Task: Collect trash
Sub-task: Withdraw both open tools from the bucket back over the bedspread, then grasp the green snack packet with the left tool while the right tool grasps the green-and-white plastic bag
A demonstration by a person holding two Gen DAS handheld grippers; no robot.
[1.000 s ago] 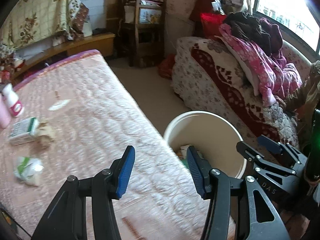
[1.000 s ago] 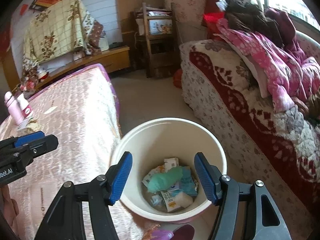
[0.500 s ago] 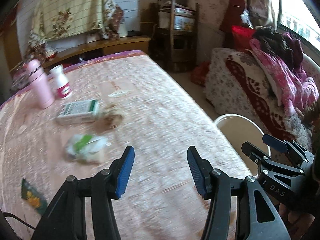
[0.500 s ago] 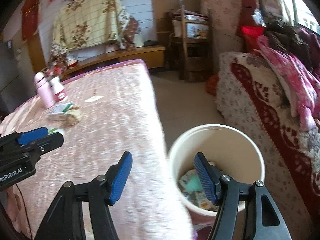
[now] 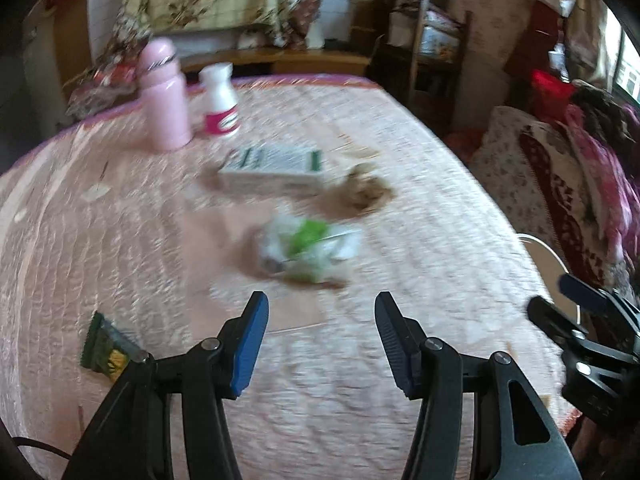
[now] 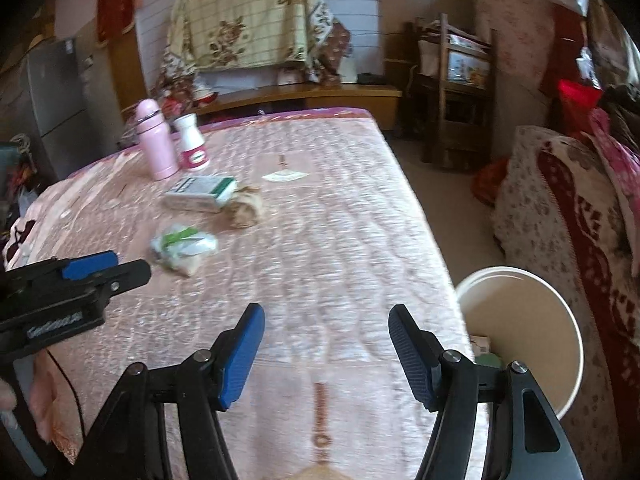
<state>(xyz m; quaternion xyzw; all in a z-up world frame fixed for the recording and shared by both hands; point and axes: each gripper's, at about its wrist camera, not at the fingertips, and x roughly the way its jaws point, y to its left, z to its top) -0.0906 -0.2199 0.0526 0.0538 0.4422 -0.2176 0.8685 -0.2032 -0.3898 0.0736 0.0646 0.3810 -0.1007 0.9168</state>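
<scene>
My left gripper (image 5: 322,344) is open and empty above the pink quilted table, just short of a crumpled white-and-green wrapper (image 5: 308,246), which also shows in the right wrist view (image 6: 182,246). Beyond it lie a brown crumpled wad (image 5: 366,194) and a white-and-green box (image 5: 274,168). A dark green snack wrapper (image 5: 106,350) lies at the left. My right gripper (image 6: 326,350) is open and empty near the table's right edge. The cream trash bucket (image 6: 552,304) stands on the floor right of the table, with trash inside.
A pink bottle (image 5: 164,96) and a white bottle (image 5: 220,100) stand at the table's far side. A small white scrap (image 6: 284,176) lies mid-table. A sofa with piled clothes (image 6: 580,184) is on the right; a wooden shelf (image 6: 456,80) stands behind.
Both grippers have swung left from the bucket to over the table. The left gripper has come closer to the white-and-green wrapper. Both stay open.
</scene>
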